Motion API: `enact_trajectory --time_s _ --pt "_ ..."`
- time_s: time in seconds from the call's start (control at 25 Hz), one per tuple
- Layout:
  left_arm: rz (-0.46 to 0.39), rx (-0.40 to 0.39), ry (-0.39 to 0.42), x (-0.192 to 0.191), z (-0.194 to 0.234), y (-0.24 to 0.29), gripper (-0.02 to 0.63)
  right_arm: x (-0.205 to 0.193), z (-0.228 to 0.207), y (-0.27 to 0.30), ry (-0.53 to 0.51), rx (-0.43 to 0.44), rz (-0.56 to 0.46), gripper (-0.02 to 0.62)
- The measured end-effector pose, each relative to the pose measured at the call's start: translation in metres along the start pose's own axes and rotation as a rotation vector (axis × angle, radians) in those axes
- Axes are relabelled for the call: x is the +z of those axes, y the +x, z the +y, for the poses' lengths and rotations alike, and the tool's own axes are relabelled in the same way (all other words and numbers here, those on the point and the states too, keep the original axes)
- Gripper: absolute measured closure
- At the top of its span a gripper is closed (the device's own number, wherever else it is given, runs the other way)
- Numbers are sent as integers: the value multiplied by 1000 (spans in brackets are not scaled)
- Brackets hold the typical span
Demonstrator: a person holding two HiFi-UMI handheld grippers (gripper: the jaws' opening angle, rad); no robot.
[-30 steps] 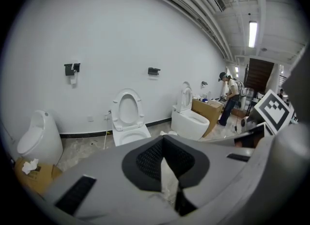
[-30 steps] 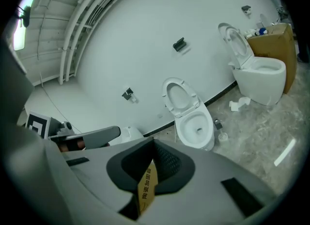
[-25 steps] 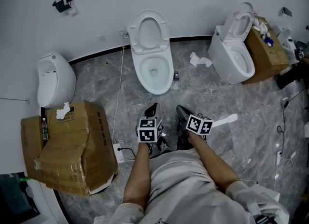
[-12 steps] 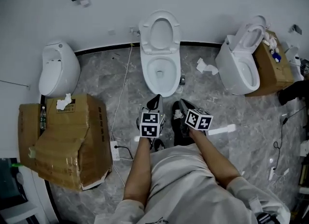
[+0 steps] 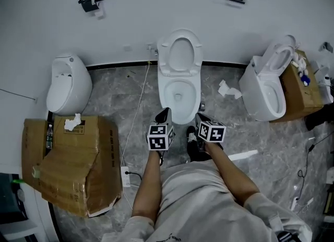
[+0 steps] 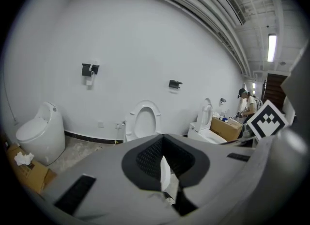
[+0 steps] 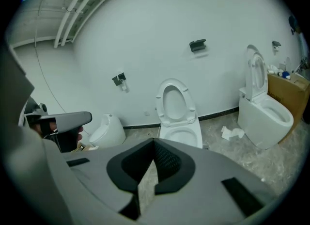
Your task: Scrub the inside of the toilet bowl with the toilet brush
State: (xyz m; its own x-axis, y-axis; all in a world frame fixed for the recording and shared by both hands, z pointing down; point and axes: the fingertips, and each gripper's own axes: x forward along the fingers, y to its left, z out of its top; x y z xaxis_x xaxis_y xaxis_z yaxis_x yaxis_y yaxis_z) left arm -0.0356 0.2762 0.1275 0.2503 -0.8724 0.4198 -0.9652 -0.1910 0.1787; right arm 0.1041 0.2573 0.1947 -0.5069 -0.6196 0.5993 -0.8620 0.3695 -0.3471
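the middle toilet bowl [image 5: 166, 96] stands against the wall [image 5: 156, 6], lid [image 5: 180, 53] raised. just in front of it, left tongs [image 5: 163, 115] and right tongs [image 5: 201, 117] hover side by side, both pinched together, empty.

The open ceramic toilet [image 5: 168, 92] and the plain wall [image 5: 156, 11] were white, the veined stone floor [image 5: 120, 92] was mottled grey, the crumpled cardboard box [image 5: 78, 162] was brown, and the cubes on the left gripper [image 5: 164, 115] and right gripper [image 5: 200, 118] bore black-and-white square markers.
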Motion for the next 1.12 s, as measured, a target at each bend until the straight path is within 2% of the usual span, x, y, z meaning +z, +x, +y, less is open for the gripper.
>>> enact_trajectory --time_s 0.32,0.72,0.92,1.12 --pt "98 -55 20 14 -9 66 580 41 -33 36 -20 -17 62 583" --pt "137 -66 -17 26 -11 136 580 59 -90 71 23 -40 134 581" --pt "130 -15 -46 35 3 170 580 70 -117 98 86 -18 173 578" --pt "158 57 -43 26 19 194 578 68 -145 111 74 -41 215 577"
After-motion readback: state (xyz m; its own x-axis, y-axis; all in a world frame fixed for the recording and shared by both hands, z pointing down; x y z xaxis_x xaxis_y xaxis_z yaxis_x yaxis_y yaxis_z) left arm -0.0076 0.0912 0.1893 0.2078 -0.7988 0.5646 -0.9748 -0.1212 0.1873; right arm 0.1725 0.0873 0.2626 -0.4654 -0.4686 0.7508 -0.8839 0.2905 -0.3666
